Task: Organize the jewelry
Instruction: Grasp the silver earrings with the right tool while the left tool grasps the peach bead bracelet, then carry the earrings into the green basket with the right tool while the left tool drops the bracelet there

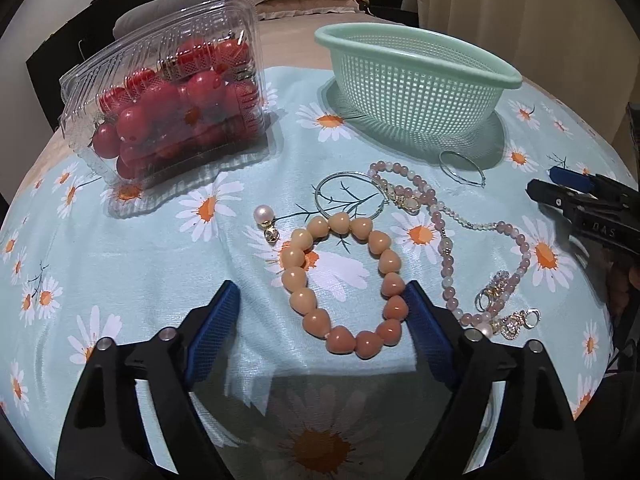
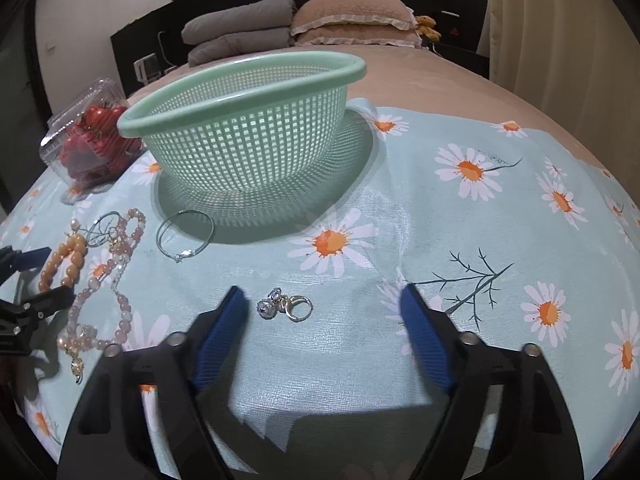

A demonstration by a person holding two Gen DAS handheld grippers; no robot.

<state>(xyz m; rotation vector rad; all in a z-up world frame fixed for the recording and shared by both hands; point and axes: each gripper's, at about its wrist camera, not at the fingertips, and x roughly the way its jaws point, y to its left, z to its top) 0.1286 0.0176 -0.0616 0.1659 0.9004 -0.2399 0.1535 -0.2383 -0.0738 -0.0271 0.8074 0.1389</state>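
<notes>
A peach heart-bead bracelet (image 1: 344,284) lies on the daisy cloth between the fingers of my open left gripper (image 1: 320,304), its right side against the right finger (image 1: 424,320). A pink bead necklace (image 1: 452,240), two thin silver hoops (image 1: 344,200), a pearl earring (image 1: 266,220) and small gold charms (image 1: 504,312) lie around it. A green mesh basket (image 1: 416,80) stands behind. My right gripper (image 2: 320,308) is open over a silver earring pair (image 2: 286,304). The basket also shows in the right wrist view (image 2: 248,136).
A clear plastic clamshell of red beads (image 1: 172,100) stands at the back left, also in the right wrist view (image 2: 88,140). The daisy cloth (image 2: 500,220) covers a bed; pillows and folded blankets (image 2: 240,36) lie beyond. The cloth edge is near on the right.
</notes>
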